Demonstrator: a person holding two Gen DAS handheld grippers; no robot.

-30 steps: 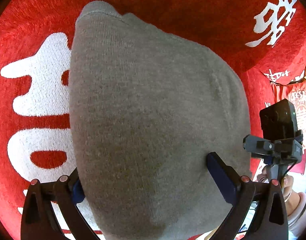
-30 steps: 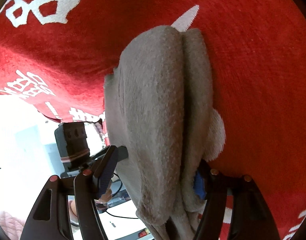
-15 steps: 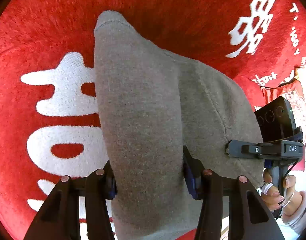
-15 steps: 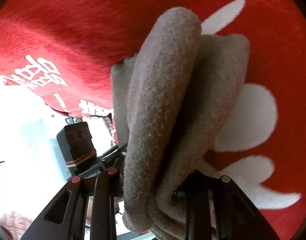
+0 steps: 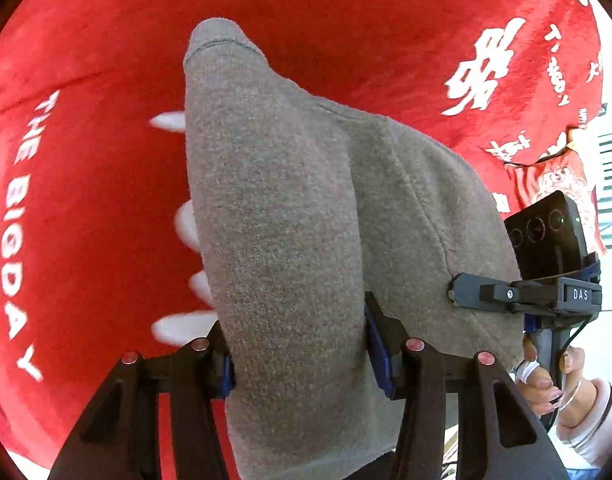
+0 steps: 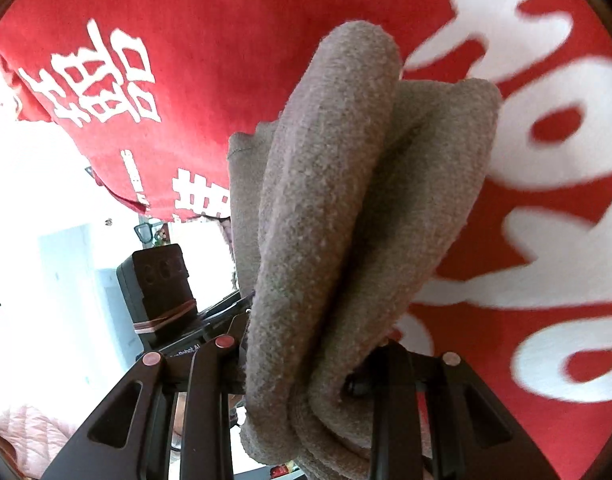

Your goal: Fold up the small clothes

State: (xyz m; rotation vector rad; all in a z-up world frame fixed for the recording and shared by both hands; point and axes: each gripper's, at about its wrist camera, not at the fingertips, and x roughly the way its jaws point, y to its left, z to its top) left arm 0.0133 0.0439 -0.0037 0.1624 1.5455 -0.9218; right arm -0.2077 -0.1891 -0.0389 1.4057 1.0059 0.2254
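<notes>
A grey knitted garment (image 5: 290, 216) hangs above the red cloth with white lettering (image 5: 86, 184). My left gripper (image 5: 298, 344) is shut on one bunched end of it; both blue pads press into the fabric. In the right wrist view the same grey garment (image 6: 330, 216) shows as thick folded layers, and my right gripper (image 6: 302, 356) is shut on that bundle. The other gripper, with its black camera block (image 5: 546, 236), shows at the right of the left wrist view, held by a hand (image 5: 546, 384). The garment's lower end is hidden behind the fingers.
The red cloth (image 6: 226, 40) covers the whole surface under both grippers. Its edge drops off at the left of the right wrist view, where a bright room and a pink quilted fabric (image 6: 30, 432) show. A red patterned hanging (image 5: 554, 184) lies past the cloth's far right edge.
Both grippers went from open around the flat garment to shut on it. They then rose and shifted sideways, carrying the bunched garment over different lettering on the red cloth.
</notes>
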